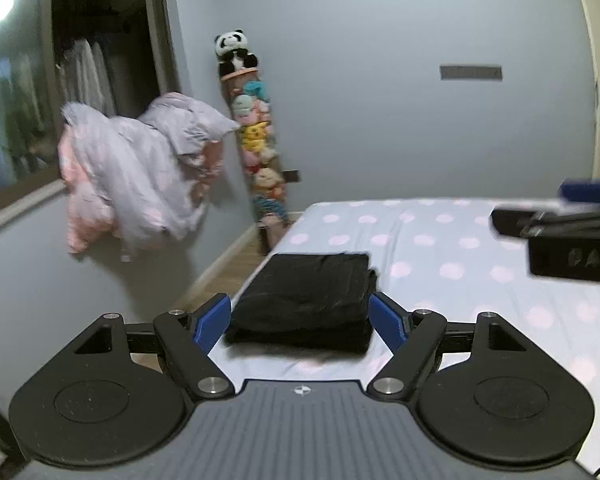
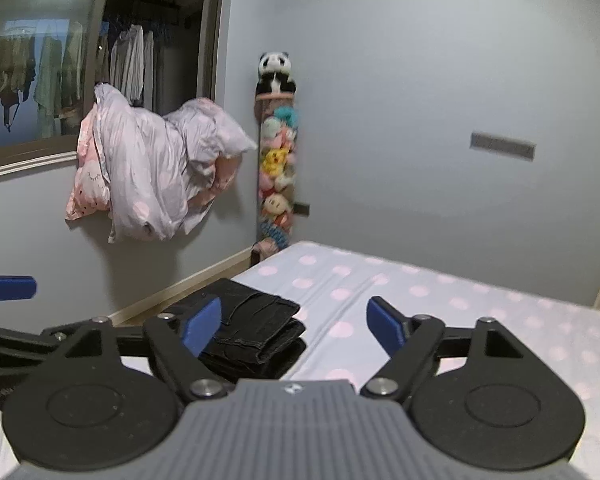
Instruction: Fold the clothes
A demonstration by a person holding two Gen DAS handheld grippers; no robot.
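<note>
Jeans (image 1: 304, 300), black, lie folded into a compact rectangular stack on the bed (image 1: 460, 248), at the corner of the bed nearest the wall with the window. In the right wrist view the jeans (image 2: 256, 332) show stitched seams and stacked folded edges along the side facing the middle of the bed.

Left gripper (image 1: 302, 320): released, blue-padded fingers spread wide on either side of the jeans, gripping nothing; contact with the fabric cannot be confirmed.

Right gripper (image 2: 292, 328): released, fingers spread, holding nothing; the jeans sit behind its left finger, bare sheet behind the rest of the gap.

The bed carries a pale sheet with pink dots. Beyond the jeans, bedding (image 2: 152, 172) is bundled against the window sill. A tall holder of plush toys (image 2: 276, 176) stands in the room corner, a panda (image 2: 275, 72) on top.
</note>
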